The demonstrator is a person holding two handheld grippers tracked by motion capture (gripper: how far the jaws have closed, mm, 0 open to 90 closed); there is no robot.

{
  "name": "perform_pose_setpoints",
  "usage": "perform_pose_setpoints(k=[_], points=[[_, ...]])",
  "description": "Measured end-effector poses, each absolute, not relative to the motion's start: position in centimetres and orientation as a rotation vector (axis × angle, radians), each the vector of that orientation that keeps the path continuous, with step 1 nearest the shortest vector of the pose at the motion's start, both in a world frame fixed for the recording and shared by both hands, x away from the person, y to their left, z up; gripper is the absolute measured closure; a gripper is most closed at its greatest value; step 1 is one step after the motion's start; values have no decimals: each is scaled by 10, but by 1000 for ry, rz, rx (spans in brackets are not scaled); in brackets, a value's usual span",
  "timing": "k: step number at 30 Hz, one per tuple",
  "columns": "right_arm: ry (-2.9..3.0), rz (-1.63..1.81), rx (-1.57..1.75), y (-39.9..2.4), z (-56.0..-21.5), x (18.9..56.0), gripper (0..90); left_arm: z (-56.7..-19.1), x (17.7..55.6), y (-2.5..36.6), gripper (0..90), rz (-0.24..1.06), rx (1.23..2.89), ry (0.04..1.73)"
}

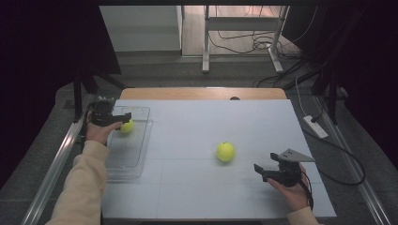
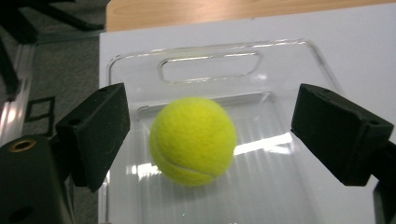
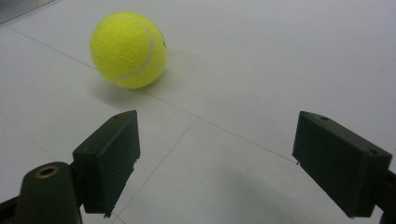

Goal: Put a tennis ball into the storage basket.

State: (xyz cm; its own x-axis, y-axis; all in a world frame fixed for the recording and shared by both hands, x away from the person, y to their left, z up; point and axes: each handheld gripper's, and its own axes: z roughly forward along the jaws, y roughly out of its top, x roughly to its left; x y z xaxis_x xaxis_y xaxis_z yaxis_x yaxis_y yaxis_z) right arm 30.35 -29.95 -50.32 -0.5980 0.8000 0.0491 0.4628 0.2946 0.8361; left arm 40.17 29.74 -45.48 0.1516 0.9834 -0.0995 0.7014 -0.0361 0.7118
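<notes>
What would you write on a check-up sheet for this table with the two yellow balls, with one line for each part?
Surface: white table top, flat, with thin seam lines.
Job's things: one tennis ball lies in the clear tray at the left; a second tennis ball lies on the bare table, apart from the tray.
Clutter: nothing seen.
Grippers: left gripper is open, its jaws on either side of the tray's ball without touching it; right gripper is open and empty, pointed toward the second ball.
Cables: cords trail over the floor at the right and behind the table.
Surroundings: grey floor, a metal frame at the back, dark drapes at both sides.
</notes>
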Motion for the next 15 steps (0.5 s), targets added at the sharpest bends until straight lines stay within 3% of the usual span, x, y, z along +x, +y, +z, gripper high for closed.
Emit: perform_pose_setpoints(k=[15], points=[[2166, 1238, 1159, -302, -502, 303, 148, -442, 374, 280, 105, 490, 1782, 1405]])
